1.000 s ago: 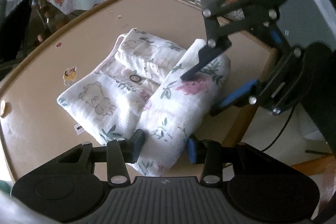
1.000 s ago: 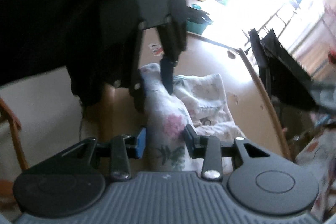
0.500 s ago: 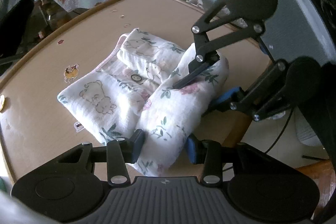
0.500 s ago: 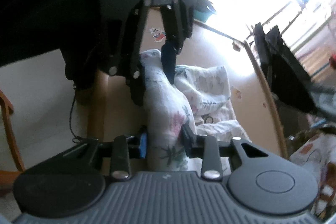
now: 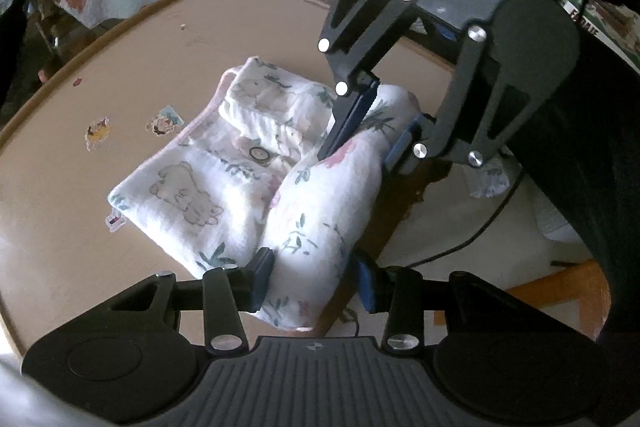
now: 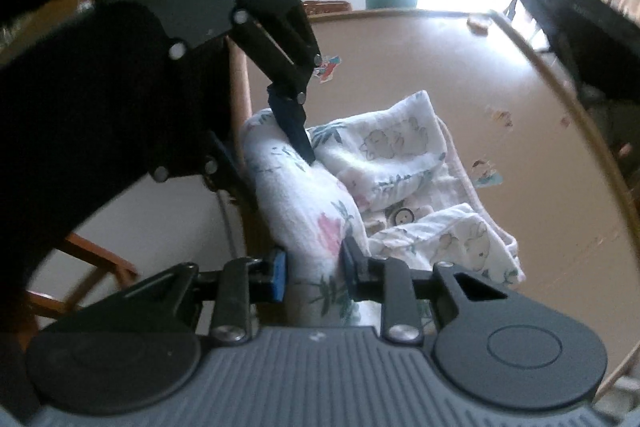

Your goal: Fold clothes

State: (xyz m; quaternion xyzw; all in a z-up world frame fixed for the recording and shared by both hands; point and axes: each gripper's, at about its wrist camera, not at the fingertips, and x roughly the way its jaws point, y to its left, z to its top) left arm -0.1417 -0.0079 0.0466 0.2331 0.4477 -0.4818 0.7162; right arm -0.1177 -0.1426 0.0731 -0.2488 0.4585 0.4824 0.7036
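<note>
Pinching the near end of the raised fold between the narrowed pads of the left gripper (image 5: 310,277), at 6 o'clock in the left wrist view. Clamping the far end of that same fold with the right gripper (image 5: 362,131), at 1 o'clock, jaws drawn in on cloth.

Risking, as a judgement: losing one end if the pulls turn uneven, leaving the fold sagging crooked; dragging the lower layers along and undoing them; letting the edge slide off the table (image 5: 120,59), since the fold is sitting right at the rim.

Looking soft and thin: the garment (image 5: 192,187), white muslin printed with bears and flowers, pink-trimmed, lying partly folded at the table's centre, one flowered edge bunching into a thick roll toward 3 o'clock.
</note>
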